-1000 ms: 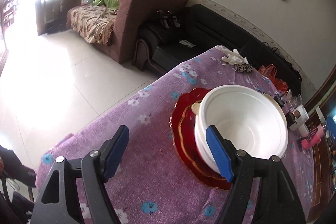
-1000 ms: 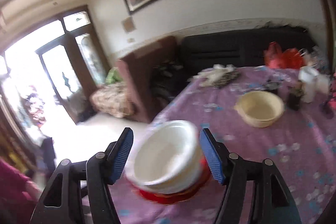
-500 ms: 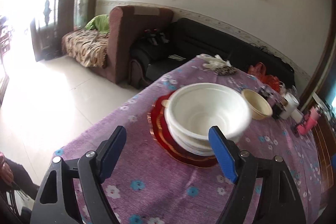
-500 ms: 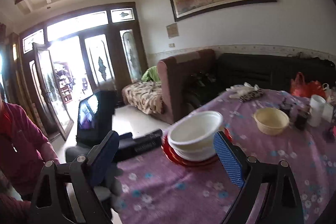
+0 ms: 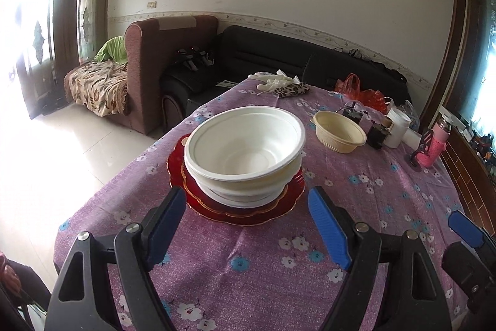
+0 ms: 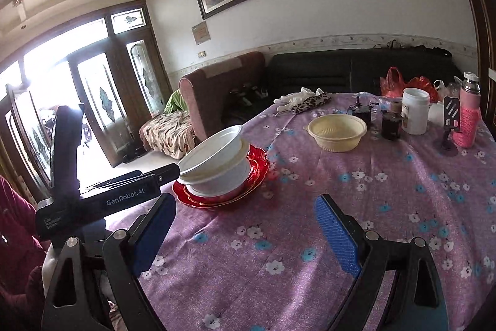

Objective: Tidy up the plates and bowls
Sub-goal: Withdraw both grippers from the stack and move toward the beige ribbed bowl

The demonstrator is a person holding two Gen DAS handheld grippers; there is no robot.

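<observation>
A stack of white bowls (image 5: 245,151) sits on red scalloped plates (image 5: 217,208) near the left edge of the purple flowered tablecloth; the top bowl (image 6: 214,148) lies a little tilted. A cream bowl (image 5: 339,131) stands alone farther right (image 6: 336,132). My left gripper (image 5: 246,203) is open just short of the red plates, with nothing between its blue pads. My right gripper (image 6: 246,207) is open wide over bare cloth, right of the stack and apart from it; one of its fingers (image 5: 465,230) shows at the left wrist view's lower right. The left gripper's black body (image 6: 124,197) reaches toward the stack.
At the table's far right stand a white jar (image 6: 415,110), dark jars (image 6: 390,123), a pink bottle (image 6: 468,114) and red bags (image 6: 400,82). Gloves and a leopard cloth (image 5: 285,86) lie at the far edge. A person's dark red sleeve (image 6: 12,225) shows at the left.
Both grippers have drawn back from the bowl stack. The right jaws, earlier on either side of the top white bowl, have widened and now stand clear of it. The left view has levelled.
</observation>
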